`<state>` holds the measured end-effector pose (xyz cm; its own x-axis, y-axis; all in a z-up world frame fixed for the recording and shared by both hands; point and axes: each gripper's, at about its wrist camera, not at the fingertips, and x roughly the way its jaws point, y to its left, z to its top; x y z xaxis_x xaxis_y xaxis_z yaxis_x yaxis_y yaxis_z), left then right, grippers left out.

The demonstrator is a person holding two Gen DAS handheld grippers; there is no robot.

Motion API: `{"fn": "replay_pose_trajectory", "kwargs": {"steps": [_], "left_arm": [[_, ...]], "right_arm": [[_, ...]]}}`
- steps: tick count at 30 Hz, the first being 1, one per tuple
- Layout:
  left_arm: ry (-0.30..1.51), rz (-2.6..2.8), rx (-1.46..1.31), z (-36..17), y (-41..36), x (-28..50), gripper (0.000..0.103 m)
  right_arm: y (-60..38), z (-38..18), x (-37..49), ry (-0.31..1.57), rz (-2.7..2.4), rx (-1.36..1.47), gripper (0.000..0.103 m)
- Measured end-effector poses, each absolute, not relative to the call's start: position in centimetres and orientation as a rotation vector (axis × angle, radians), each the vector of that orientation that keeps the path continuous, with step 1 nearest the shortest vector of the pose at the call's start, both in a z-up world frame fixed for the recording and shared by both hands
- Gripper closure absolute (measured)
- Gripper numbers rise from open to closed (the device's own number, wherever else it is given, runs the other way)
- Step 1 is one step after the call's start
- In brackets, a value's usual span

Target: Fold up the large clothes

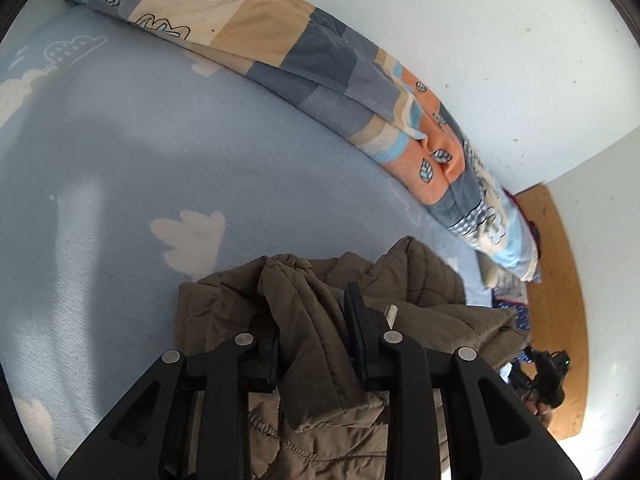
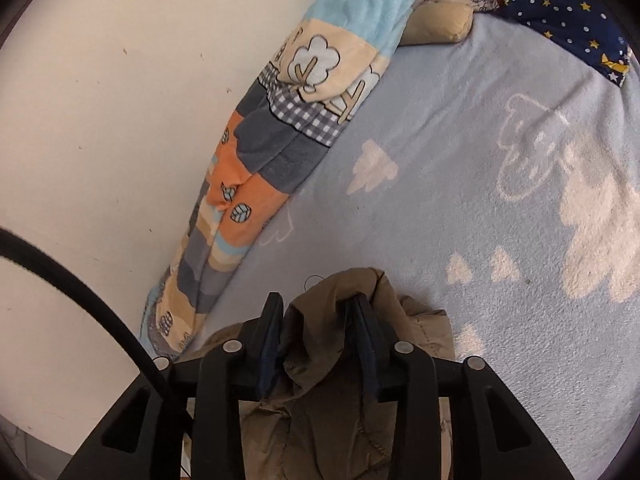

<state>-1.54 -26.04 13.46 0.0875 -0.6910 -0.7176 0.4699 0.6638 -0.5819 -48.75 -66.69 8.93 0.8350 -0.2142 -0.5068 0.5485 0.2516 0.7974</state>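
Observation:
An olive-brown quilted jacket (image 1: 320, 360) lies bunched on a light blue bed blanket (image 1: 120, 180) printed with white clouds. My left gripper (image 1: 312, 320) is shut on a thick fold of the jacket that stands up between its black fingers. In the right wrist view, my right gripper (image 2: 316, 320) is shut on another bunched part of the jacket (image 2: 332, 400), held just above the blanket (image 2: 480, 200). The rest of the jacket hangs below both grippers, partly hidden by them.
A rolled patchwork quilt (image 1: 320, 76) (image 2: 280, 152) lies along the white wall (image 1: 480, 40). A star-print navy pillow (image 2: 568, 12) and a beige cushion (image 2: 440, 20) are at the bed's head. A wooden floor (image 1: 560, 300) lies beside the bed. A black cable (image 2: 80, 292) crosses the right view.

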Motion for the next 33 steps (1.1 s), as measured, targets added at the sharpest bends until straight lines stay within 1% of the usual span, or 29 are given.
{"fn": "replay_pose_trajectory", "kwargs": {"steps": [5, 8, 11, 12, 13, 15, 17, 19, 23, 25, 28, 33], "left_arm": [[1.201, -0.897, -0.287, 14.4, -25.3, -1.5, 0.073], [1.224, -0.915, -0.387, 14.4, -24.5, -0.8, 0.067], [1.227, -0.903, -0.487, 14.7, -23.2, 0.0, 0.055], [1.213, -0.894, -0.526, 14.9, -22.6, 0.2, 0.045], [1.187, -0.879, -0.562, 15.3, -21.7, 0.4, 0.039], [1.141, -0.852, -0.585, 16.3, -20.3, 0.7, 0.039], [1.1, -0.84, -0.537, 17.5, -19.7, 0.4, 0.039], [1.042, -0.848, -0.408, 19.0, -20.2, -1.0, 0.039], [0.936, -0.924, -0.083, 20.2, -24.7, -6.5, 0.039], [0.89, -0.941, 0.072, 19.8, -27.8, -9.6, 0.038], [0.851, -0.952, 0.216, 18.3, -32.3, -12.9, 0.038], [0.935, -0.887, 0.304, 14.7, -38.9, -13.3, 0.038]], "right_arm": [[-66.9, 10.9, -50.7, 0.298, -0.541, 1.189, 0.06], [-65.6, 12.3, -50.7, 0.324, -0.527, 1.106, 0.06], [-63.5, 13.3, -49.6, 0.369, -0.492, 1.017, 0.06], [-62.7, 13.5, -49.0, 0.382, -0.476, 0.99, 0.06], [-61.9, 13.6, -48.4, 0.398, -0.462, 0.963, 0.06], [-60.1, 13.9, -46.8, 0.445, -0.441, 0.895, 0.06], [-58.4, 13.8, -45.2, 0.484, -0.424, 0.833, 0.06], [-56.7, 13.8, -43.1, 0.526, -0.402, 0.764, 0.06], [-54.3, 13.6, -39.2, 0.587, -0.411, 0.646, 0.06], [-53.7, 13.5, -37.6, 0.596, -0.413, 0.623, 0.06], [-53.0, 13.0, -34.5, 0.624, -0.431, 0.595, 0.06], [-52.3, 11.8, -30.1, 0.707, -0.462, 0.518, 0.06]]}}
